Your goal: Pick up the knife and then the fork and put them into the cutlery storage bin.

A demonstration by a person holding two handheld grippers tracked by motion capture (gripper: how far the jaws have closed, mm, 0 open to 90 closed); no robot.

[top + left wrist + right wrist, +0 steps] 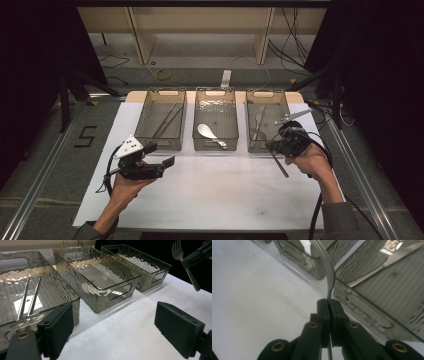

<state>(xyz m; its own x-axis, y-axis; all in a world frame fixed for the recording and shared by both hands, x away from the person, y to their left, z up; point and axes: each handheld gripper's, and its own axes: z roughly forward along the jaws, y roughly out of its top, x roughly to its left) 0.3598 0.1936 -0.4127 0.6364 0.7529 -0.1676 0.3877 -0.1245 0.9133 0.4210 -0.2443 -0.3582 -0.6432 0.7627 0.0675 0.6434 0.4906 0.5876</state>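
Note:
My right gripper (276,149) is shut on a metal fork (281,167), held above the table just in front of the right bin (249,120). In the right gripper view the jaws (329,301) pinch the fork (329,272) at its neck, and the tines rise towards the bins. The left gripper view has the fork (190,275) hanging in the air at the upper right. My left gripper (161,154) is open and empty, low over the table before the left bin (142,117); its jaws (117,325) stand wide apart.
Three clear grey bins stand in a row at the table's far side. Two chopsticks (167,121) lie in the left bin, a spoon (206,131) in the middle bin (216,145), and a knife (259,120) in the right bin. White table (210,195) lies between my hands.

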